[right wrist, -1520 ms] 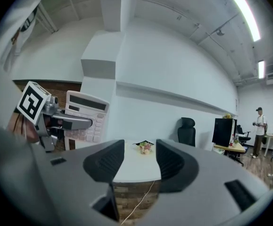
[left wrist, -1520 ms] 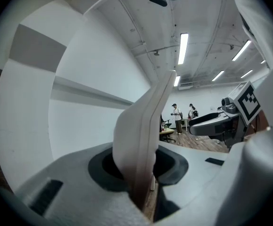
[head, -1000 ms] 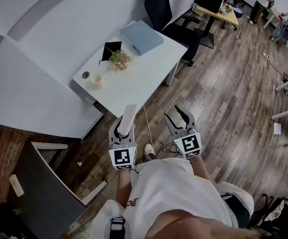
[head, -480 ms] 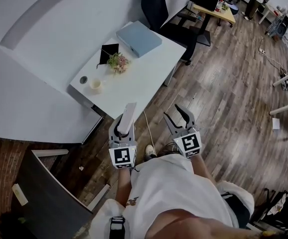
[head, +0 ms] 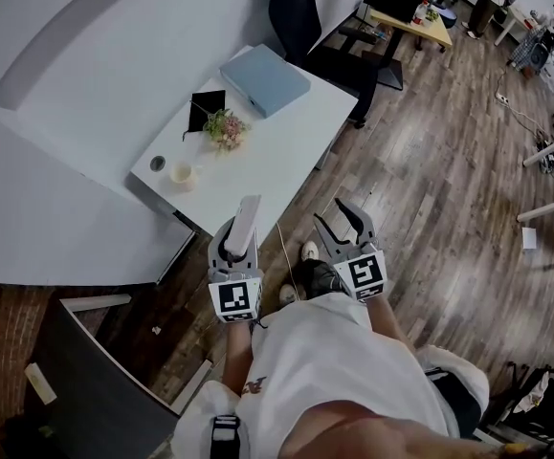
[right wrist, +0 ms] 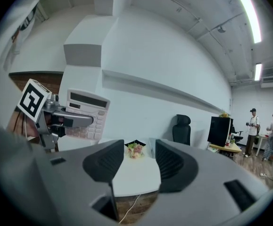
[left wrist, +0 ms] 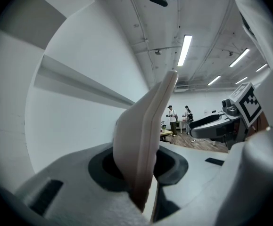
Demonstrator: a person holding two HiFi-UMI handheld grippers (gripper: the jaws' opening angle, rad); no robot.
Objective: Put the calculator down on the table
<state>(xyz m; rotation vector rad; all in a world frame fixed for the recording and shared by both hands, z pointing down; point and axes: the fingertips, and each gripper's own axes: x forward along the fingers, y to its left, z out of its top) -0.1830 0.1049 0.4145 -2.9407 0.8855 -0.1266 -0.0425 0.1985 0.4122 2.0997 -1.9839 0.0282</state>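
My left gripper point(head: 239, 234) is shut on a white calculator point(head: 245, 224) held on edge, just short of the near edge of the white table point(head: 277, 151). In the left gripper view the calculator point(left wrist: 145, 135) stands upright between the dark pads. From the right gripper view the calculator point(right wrist: 86, 114) shows its display and keys, clamped in the left gripper point(right wrist: 75, 120). My right gripper point(head: 339, 223) is open and holds nothing, beside the left one over the wooden floor. Between its pads point(right wrist: 110, 161) the table point(right wrist: 134, 175) lies ahead.
On the table stand a small flower bunch point(head: 225, 128), a cup point(head: 181, 172), a black square item point(head: 206, 101) and a light blue case point(head: 264, 77). A black office chair point(head: 300, 12) stands at the far end. A dark cabinet point(head: 85, 371) is at lower left. People stand far off point(right wrist: 252, 128).
Both grippers and the person have moved forward towards the table. The left gripper keeps its hold on the calculator; the right stays open.
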